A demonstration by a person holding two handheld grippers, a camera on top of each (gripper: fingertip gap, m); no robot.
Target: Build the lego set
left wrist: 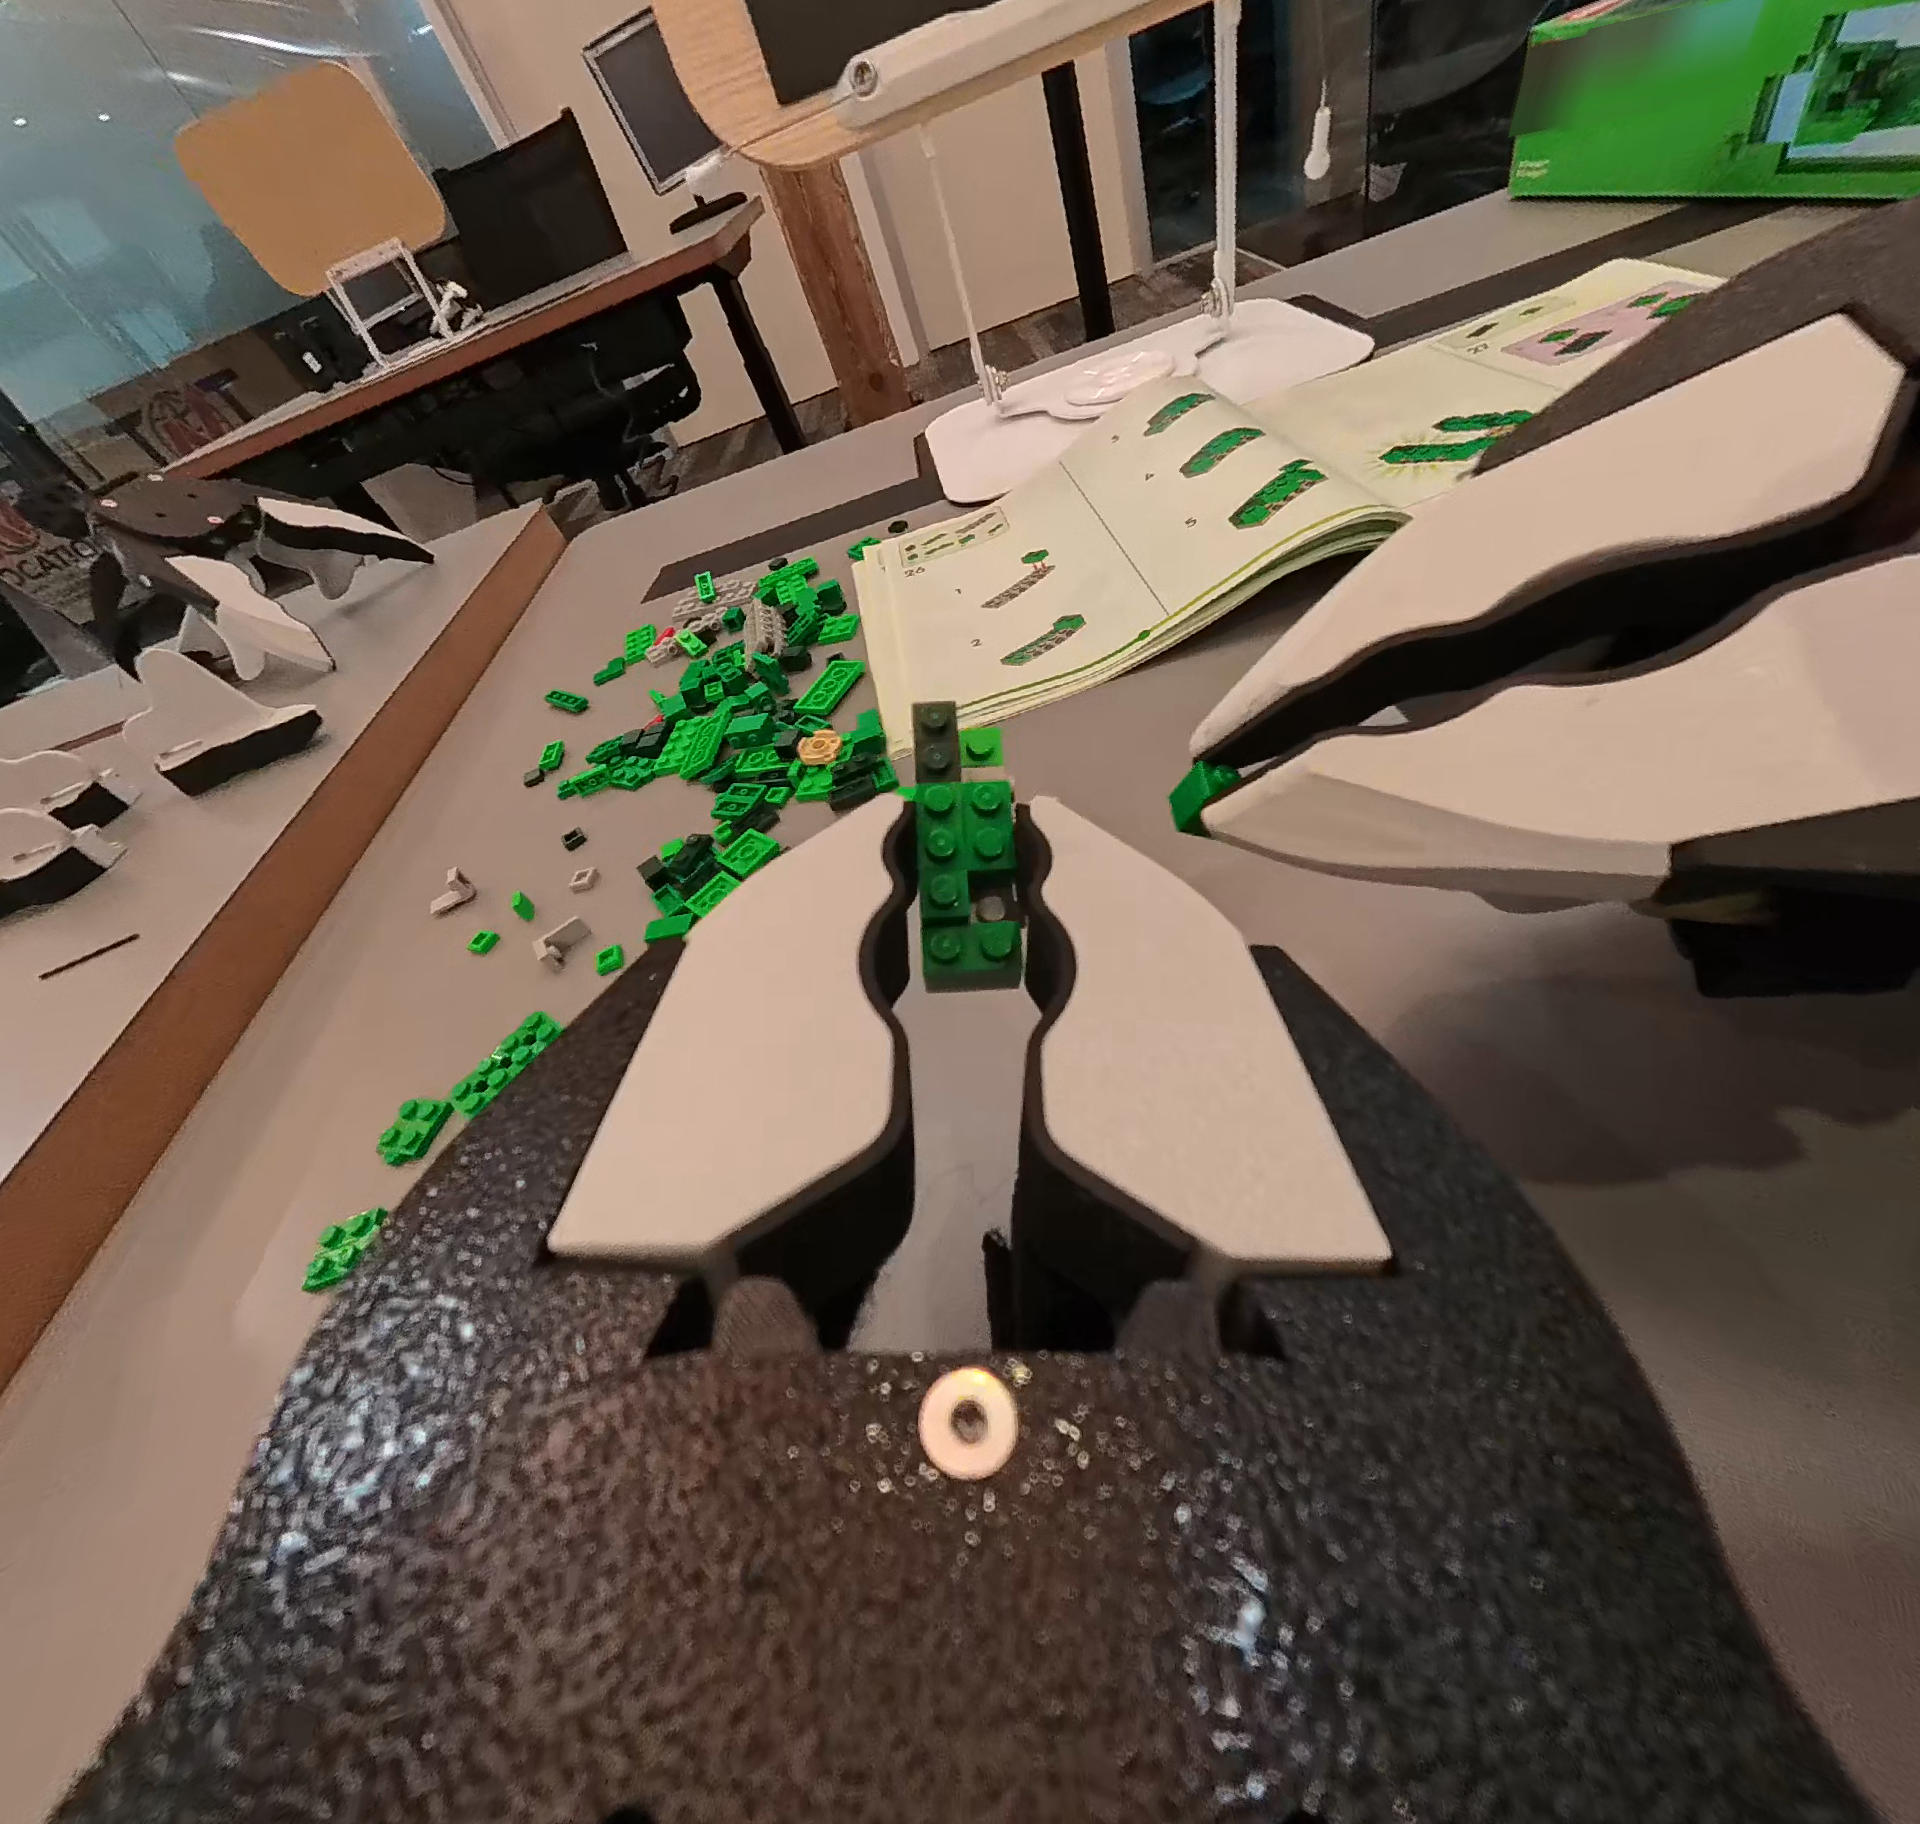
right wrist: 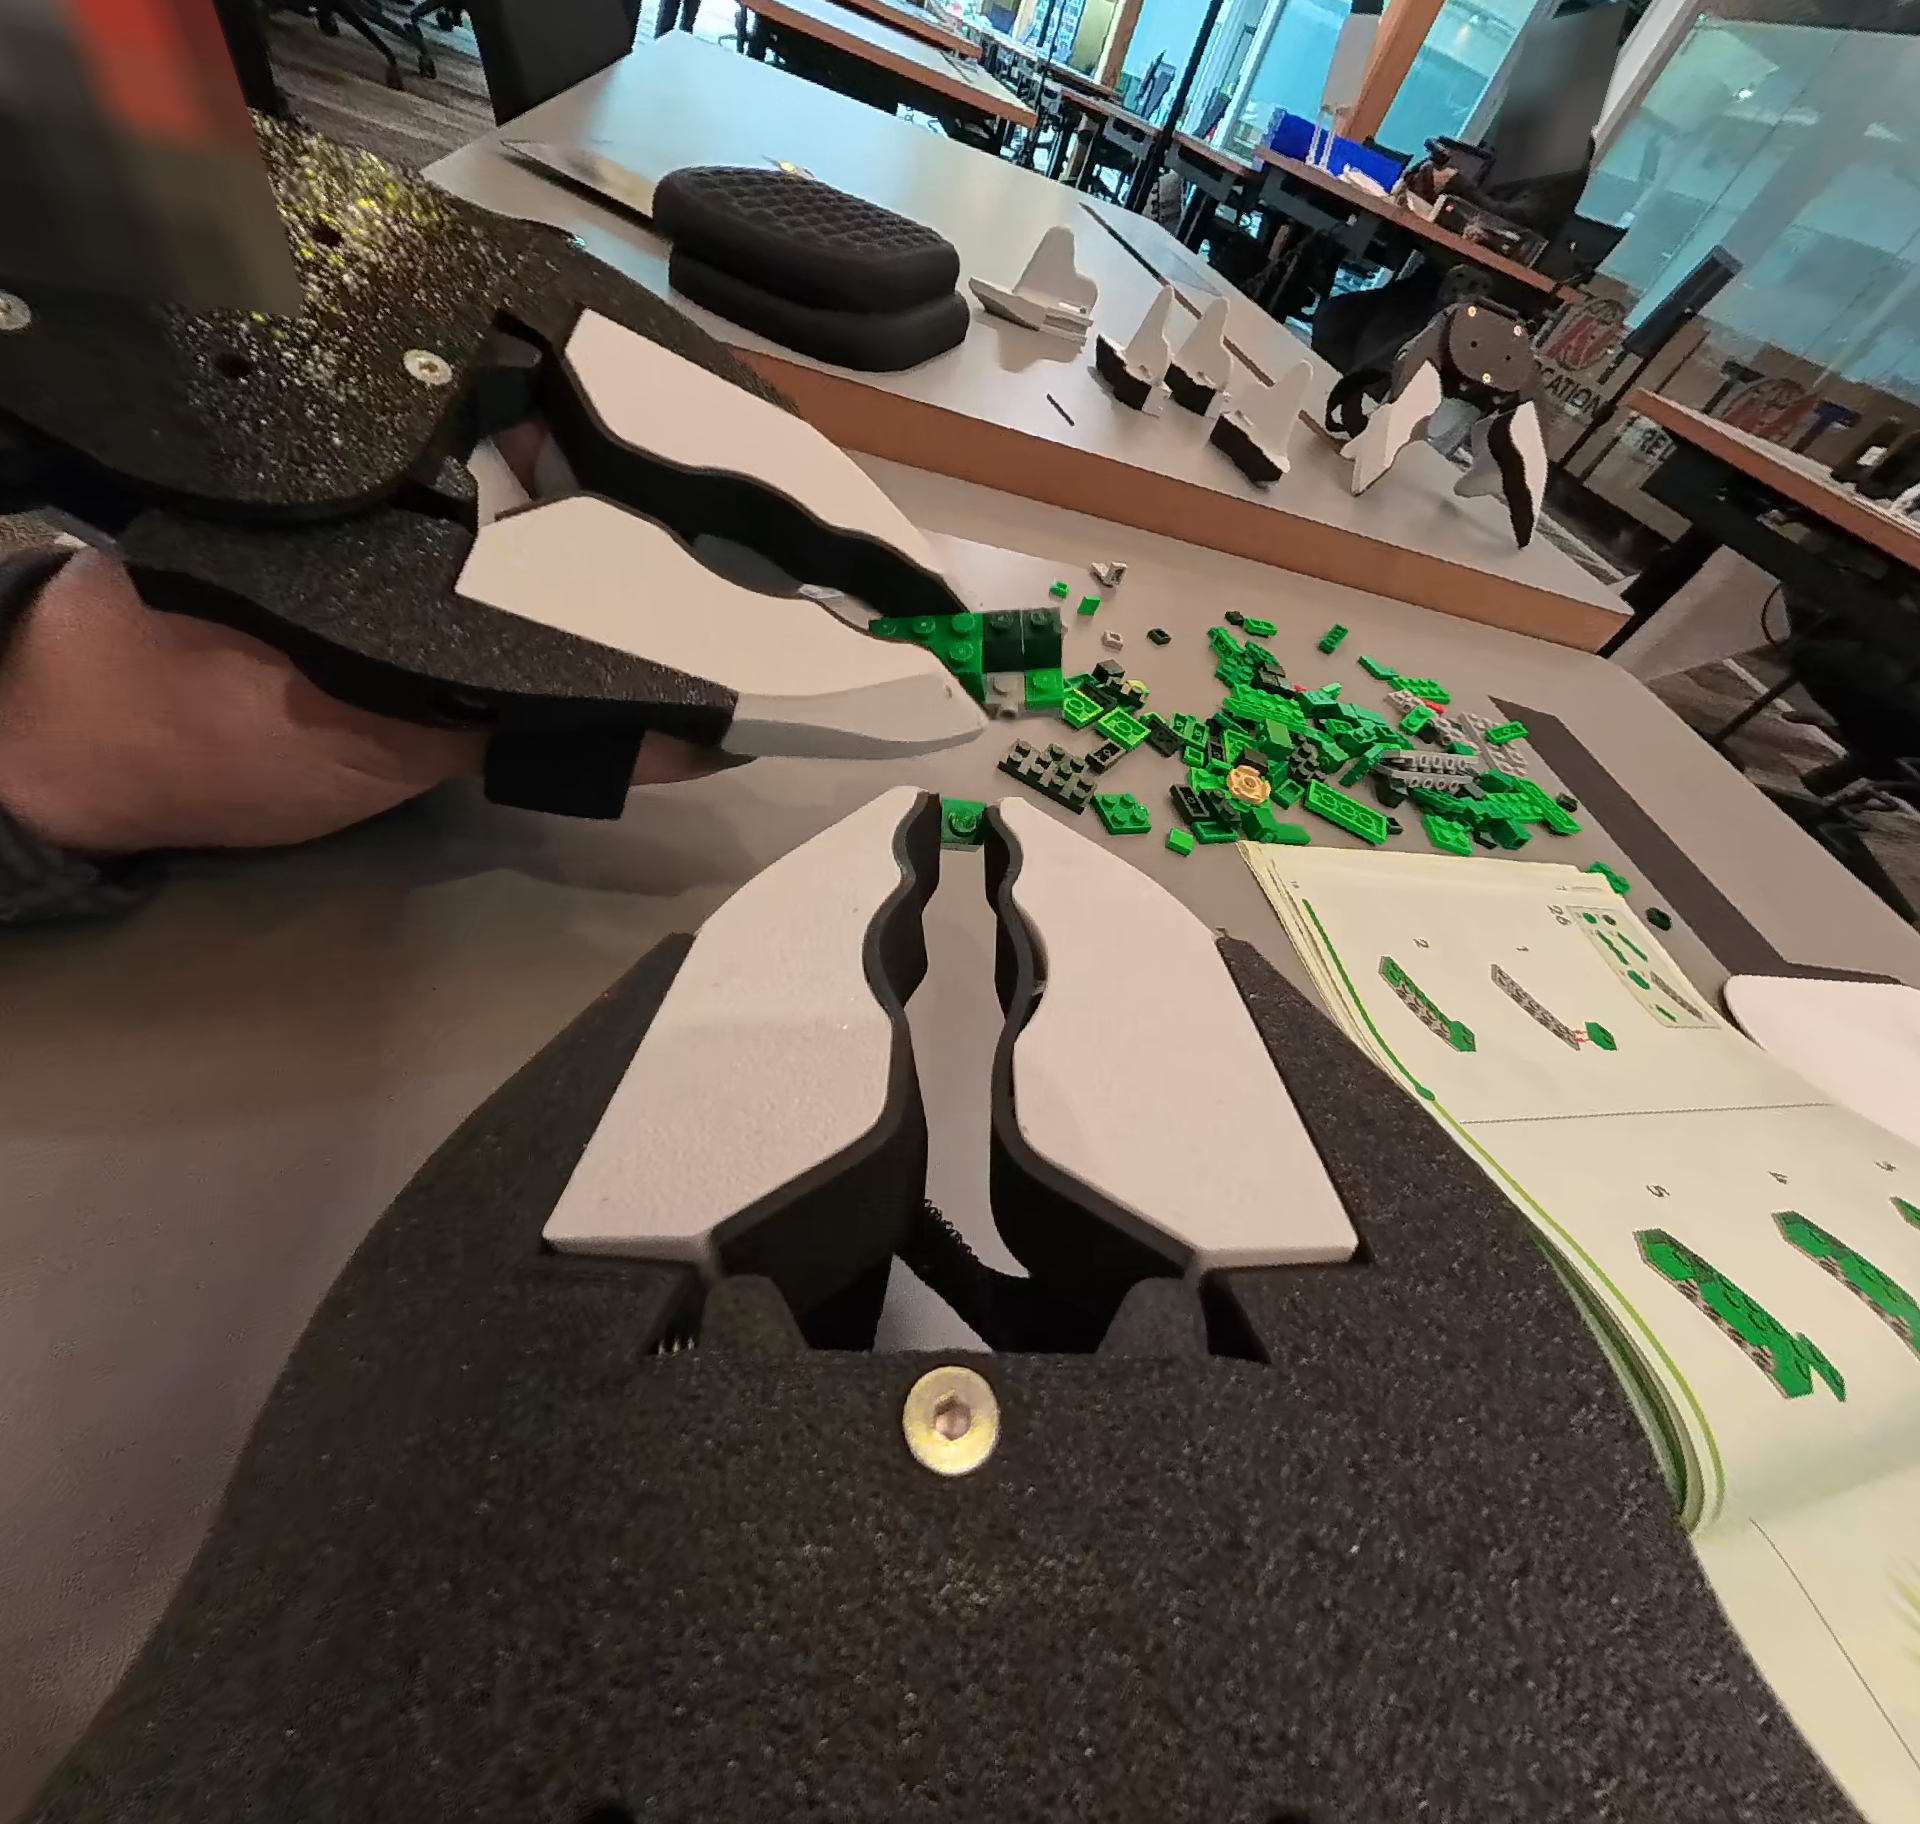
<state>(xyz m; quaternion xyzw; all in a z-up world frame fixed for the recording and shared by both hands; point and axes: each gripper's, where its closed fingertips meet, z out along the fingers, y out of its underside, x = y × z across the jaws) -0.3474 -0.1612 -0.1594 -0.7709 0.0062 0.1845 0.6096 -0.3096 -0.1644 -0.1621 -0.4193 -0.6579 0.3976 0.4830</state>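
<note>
I am pinching a half-built green assembly [left wrist: 964, 870] between the fingers of my left gripper [left wrist: 966, 818], its studded face turned up toward the camera and a darker strip sticking out past the fingertips. My right gripper [right wrist: 964, 824] is pressing its fingers together on a small green brick [right wrist: 963, 822] at the very tips, and I am holding it just beside the assembly, a little apart from it. Both grippers are hovering over the grey table [left wrist: 1351, 1203]. Beyond them a loose pile of green and grey bricks [left wrist: 748, 725] is lying spread on the table, with the open instruction booklet [left wrist: 1143, 548] lying beside it and the green set box [left wrist: 1714, 101] standing farther back.
</note>
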